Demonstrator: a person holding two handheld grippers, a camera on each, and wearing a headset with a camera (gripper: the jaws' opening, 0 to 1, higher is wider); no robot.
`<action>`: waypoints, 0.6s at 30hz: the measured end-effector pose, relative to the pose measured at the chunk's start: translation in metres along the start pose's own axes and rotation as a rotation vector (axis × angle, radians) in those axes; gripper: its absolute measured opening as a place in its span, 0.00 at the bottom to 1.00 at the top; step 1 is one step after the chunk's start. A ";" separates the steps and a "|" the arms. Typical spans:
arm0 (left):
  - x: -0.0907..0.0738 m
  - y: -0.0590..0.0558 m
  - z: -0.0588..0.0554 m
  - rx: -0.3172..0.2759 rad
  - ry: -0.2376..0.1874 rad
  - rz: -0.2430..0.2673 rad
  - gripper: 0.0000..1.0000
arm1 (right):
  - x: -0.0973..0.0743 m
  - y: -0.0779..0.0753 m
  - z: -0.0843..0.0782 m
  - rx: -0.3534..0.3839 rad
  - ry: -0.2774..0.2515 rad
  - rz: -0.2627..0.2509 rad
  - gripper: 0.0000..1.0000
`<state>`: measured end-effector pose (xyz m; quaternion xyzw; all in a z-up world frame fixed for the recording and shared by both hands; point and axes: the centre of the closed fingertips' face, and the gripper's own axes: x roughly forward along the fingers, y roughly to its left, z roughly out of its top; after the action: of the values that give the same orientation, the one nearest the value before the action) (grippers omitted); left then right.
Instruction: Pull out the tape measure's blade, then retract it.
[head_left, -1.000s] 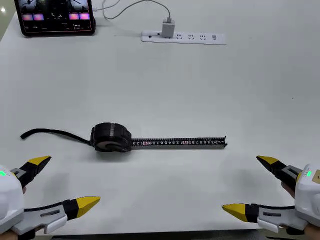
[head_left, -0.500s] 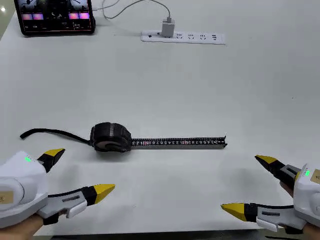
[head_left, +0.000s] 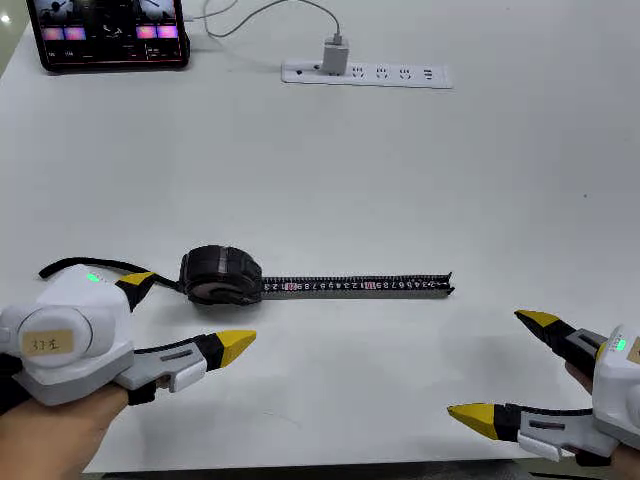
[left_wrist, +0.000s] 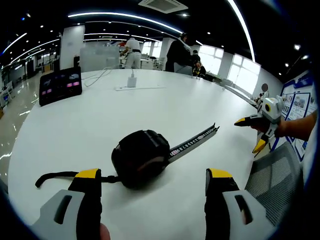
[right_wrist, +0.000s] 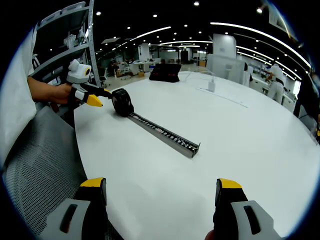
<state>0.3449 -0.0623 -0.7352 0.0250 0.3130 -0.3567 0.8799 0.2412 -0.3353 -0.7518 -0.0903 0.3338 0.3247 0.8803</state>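
My left gripper (head_left: 192, 310) sits at the near left with its jaws spread wide, holding nothing. Its far tip is just beside the black strap (head_left: 90, 265), where the strap meets the tape measure (head_left: 220, 275). The tape measure lies on the white tabletop (head_left: 350, 180), and its blade (head_left: 360, 286) is pulled out flat. The long axis runs left to right and the hooked end points right. My right gripper (head_left: 492, 365) is at the near right, jaws also wide and empty, well apart from the blade's tip. A power strip (head_left: 365, 73) and a tablet (head_left: 110, 30) lie at the far edge.
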 end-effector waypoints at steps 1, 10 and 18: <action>0.003 -0.001 0.002 -0.005 -0.004 0.004 0.83 | 0.000 -0.001 0.000 0.002 -0.001 -0.002 0.89; 0.013 -0.008 0.009 -0.057 -0.016 -0.001 0.81 | -0.001 -0.005 0.001 0.003 -0.001 -0.003 0.88; 0.015 -0.008 0.009 -0.076 -0.021 0.035 0.80 | 0.001 -0.004 -0.003 0.005 0.015 0.008 0.86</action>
<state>0.3527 -0.0802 -0.7350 -0.0067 0.3167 -0.3295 0.8894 0.2428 -0.3388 -0.7549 -0.0894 0.3416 0.3266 0.8767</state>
